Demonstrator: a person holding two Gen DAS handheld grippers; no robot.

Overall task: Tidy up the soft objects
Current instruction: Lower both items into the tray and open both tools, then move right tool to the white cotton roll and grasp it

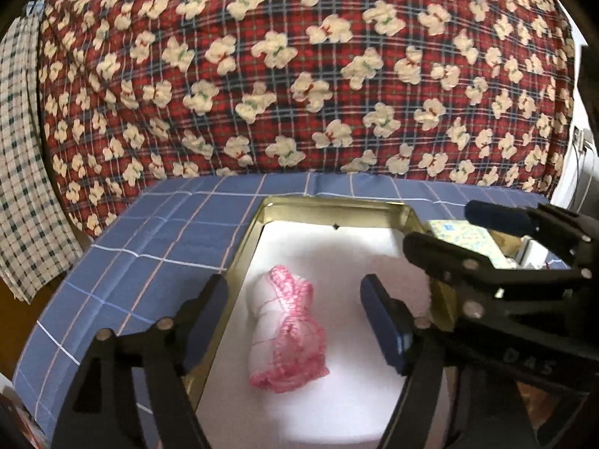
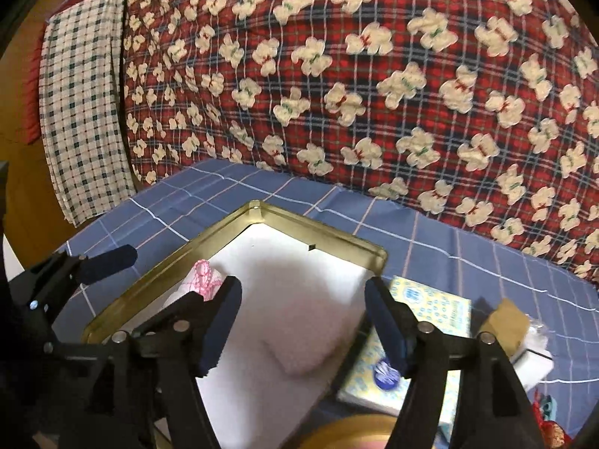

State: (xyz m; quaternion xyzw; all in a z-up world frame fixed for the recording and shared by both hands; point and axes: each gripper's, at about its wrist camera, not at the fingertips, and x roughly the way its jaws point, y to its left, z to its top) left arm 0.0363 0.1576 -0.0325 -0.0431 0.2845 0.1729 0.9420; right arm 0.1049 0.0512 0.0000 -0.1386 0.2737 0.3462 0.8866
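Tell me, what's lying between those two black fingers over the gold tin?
In the left wrist view, a pink-and-white rolled cloth lies on the tin's white lining, between the open left gripper's fingers, untouched.

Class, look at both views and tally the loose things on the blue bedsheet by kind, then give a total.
Gold tins: 1
Pink-and-white rolled cloths inside the tin: 1
Yellow-and-blue tissue packs beside the tin: 1
Brown-and-white small boxes to the right: 1
Total: 4
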